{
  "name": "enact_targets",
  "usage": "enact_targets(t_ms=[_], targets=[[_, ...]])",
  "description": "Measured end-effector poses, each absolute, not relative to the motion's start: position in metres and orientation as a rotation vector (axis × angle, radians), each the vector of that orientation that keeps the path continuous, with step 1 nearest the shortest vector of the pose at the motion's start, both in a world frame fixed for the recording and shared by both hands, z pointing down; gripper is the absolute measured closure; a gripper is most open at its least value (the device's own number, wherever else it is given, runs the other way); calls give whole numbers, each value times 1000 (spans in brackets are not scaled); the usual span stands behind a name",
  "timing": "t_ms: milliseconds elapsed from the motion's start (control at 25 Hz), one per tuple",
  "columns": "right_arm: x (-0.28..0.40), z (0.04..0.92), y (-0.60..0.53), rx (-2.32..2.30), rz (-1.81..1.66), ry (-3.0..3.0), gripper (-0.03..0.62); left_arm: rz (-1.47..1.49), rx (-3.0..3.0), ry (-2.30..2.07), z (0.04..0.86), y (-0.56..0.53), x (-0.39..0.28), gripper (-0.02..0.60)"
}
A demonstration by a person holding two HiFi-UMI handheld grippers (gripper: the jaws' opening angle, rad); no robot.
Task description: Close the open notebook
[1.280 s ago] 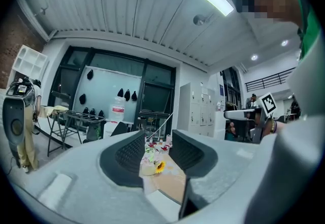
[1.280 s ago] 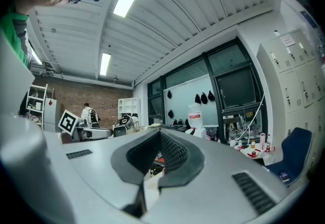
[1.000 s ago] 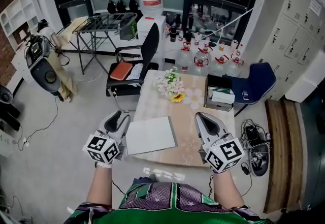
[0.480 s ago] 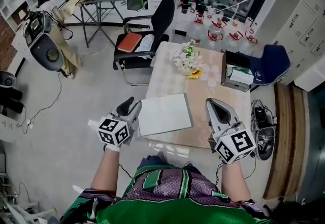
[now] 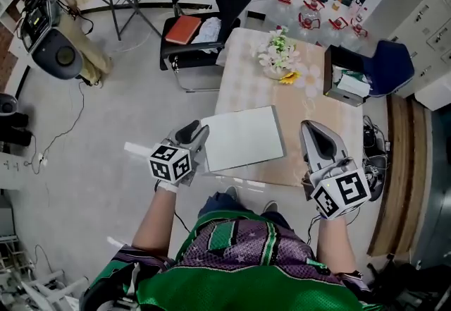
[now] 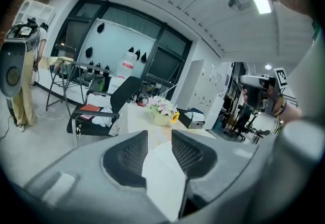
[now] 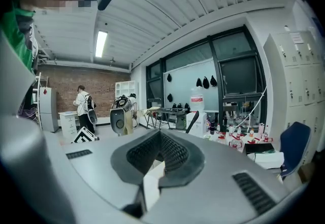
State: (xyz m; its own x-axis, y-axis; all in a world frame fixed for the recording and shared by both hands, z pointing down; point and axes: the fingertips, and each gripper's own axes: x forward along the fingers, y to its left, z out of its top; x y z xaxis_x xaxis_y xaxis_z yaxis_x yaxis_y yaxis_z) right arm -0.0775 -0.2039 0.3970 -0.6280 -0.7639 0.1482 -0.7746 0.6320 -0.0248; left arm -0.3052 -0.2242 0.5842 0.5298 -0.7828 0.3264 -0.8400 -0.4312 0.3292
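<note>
1. The left gripper hangs beside the near-left corner of the table. Its jaws stand apart and clamp nothing. Its tips sit just beside the left edge of the notebook, probably because that is the side from which a cover or page could be lifted.
2. The right gripper has its jaws pressed together and is empty. It hovers over the right front part of the table, apart from the notebook. It is likely kept free there to steady or flatten the book once it folds.
3. The notebook lies flat near the table's front edge, between the two grippers and nearer the left one. It shows one plain white face. No spine or fold can be made out in the head view, so how far it is open cannot be told.
4. The flowers and the box stand toward the far side, well apart from the book, which leaves room for a cover to swing over.
5. Closing does not seem to have begun. The next move would call for the released left jaws to catch the page edge.
</note>
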Motion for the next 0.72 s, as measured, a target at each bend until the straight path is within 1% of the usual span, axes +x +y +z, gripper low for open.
enact_targets(t_ms=[720], targets=[[-106,438,-214,1280,220,-2630,594,286,2133,-1186,702,-244,-313,430]])
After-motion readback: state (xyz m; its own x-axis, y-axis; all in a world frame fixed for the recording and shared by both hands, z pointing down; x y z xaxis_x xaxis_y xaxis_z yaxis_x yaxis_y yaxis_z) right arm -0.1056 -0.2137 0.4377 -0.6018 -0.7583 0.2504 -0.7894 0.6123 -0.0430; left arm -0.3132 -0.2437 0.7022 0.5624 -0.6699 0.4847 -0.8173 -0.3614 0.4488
